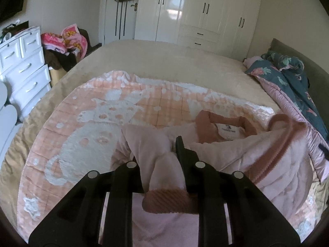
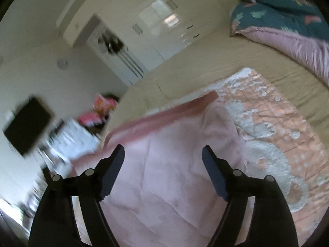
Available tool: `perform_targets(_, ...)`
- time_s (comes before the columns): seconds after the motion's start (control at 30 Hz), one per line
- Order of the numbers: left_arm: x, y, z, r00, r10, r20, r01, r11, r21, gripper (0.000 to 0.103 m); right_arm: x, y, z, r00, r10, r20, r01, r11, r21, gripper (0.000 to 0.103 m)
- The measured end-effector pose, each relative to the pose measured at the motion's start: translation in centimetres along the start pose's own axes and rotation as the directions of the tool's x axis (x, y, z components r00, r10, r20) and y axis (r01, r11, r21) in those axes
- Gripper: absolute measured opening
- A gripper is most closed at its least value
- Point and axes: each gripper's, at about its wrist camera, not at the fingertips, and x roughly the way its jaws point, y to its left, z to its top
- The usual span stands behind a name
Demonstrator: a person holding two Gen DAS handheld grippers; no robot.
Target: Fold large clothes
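two wrist views over a bed in a bedroom. in the left wrist view, the left gripper (image 1: 158,154) fills the lower centre of the frame, its black jaws pressed together on a fold of a pale pink jacket (image 1: 236,158); the fabric bunches up between the fingers, with a darker pink ribbed cuff (image 1: 166,200) just below them. the jacket lies at lower right of that frame, its darker pink collar (image 1: 207,121) and a white label facing up. it rests on a peach and white patterned blanket (image 1: 88,127) spread on the beige bed (image 1: 164,61). a white chest of drawers (image 1: 24,68) stands at the left edge, white wardrobes (image 1: 197,10) across the top, and a dark teal floral duvet (image 1: 292,76) lies at the right edge.

the right wrist view is blurred. the right gripper (image 2: 163,154) sits at lower centre with its jaws spread wide, nothing between them. the pink jacket (image 2: 164,175) lies beneath and beyond the fingers, a darker pink ribbed hem (image 2: 164,113) running across the middle of the frame. the patterned blanket (image 2: 277,133) shows at right, the teal duvet (image 2: 283,6) at upper right.
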Motion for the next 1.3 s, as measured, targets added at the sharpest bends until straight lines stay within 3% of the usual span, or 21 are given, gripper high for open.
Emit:
perform_targets(0.1, 0.5, -0.2, -0.2, 1.000, 0.005, -0.002, -0.005, 1.000, -0.005, 0.017, 2.5, 1.5, -2.7, 0.986, -0.136, -0.093, 0.121, 0.981, -0.150, 0.080)
perform_targets(0.23, 0.2, -0.4, -0.3, 1.000, -0.003, 0.008, 0.003, 1.000, -0.016, 0.026, 4.8, 1.8, -5.5, 0.970, -0.177, -0.166, 0.140, 0.966, -0.217, 0.080)
perform_targets(0.3, -0.5, -0.4, -0.3, 0.999, -0.043, 0.011, 0.044, 0.998, -0.033, 0.052, 5.0, 1.7, -6.1, 0.971, -0.173, -0.168, 0.138, 0.970, -0.200, 0.080)
perform_targets(0.37, -1.3, -0.7, -0.2, 0.997, -0.070, 0.024, 0.071, 0.997, -0.034, 0.069, 4.6, 1.8, -6.4, 0.975, -0.161, -0.154, 0.132, 0.975, -0.181, 0.080)
perform_targets(0.43, -2.6, -1.5, -0.2, 0.998, -0.032, 0.060, 0.031, 0.999, 0.010, 0.073, 4.1, 1.8, -6.4, 0.978, -0.155, -0.142, 0.132, 0.978, -0.162, 0.084)
perform_targets(0.5, -3.9, -2.3, -0.2, 0.994, 0.011, 0.104, -0.017, 0.999, 0.050, 0.087, 3.6, 1.8, -6.3, 0.979, -0.157, -0.131, 0.136, 0.978, -0.156, 0.085)
perform_targets(0.67, -6.5, -2.5, 0.0, 0.989, 0.013, 0.150, -0.022, 0.998, 0.061, 0.094, 1.8, 1.7, -6.4, 0.979, -0.175, -0.101, 0.159, 0.975, -0.153, 0.092)
perform_targets(0.97, -7.8, -1.0, -1.0, 0.990, 0.059, 0.129, -0.066, 0.997, 0.051, 0.094, -1.2, 1.2, -7.7, 0.952, -0.304, -0.027, 0.291, 0.931, -0.220, 0.097)
perform_targets(1.17, -6.3, 1.6, -4.0, 0.994, 0.095, 0.046, -0.097, 0.994, 0.048, 0.094, -1.5, -0.7, -9.1, 0.926, -0.377, -0.011, 0.363, 0.900, -0.242, 0.097)
perform_targets(1.3, -4.5, 4.8, -7.5, 0.995, 0.084, -0.045, -0.084, 0.996, -0.014, 0.094, -1.4, -2.2, -10.3, 0.921, -0.389, -0.016, 0.374, 0.897, -0.234, 0.097)
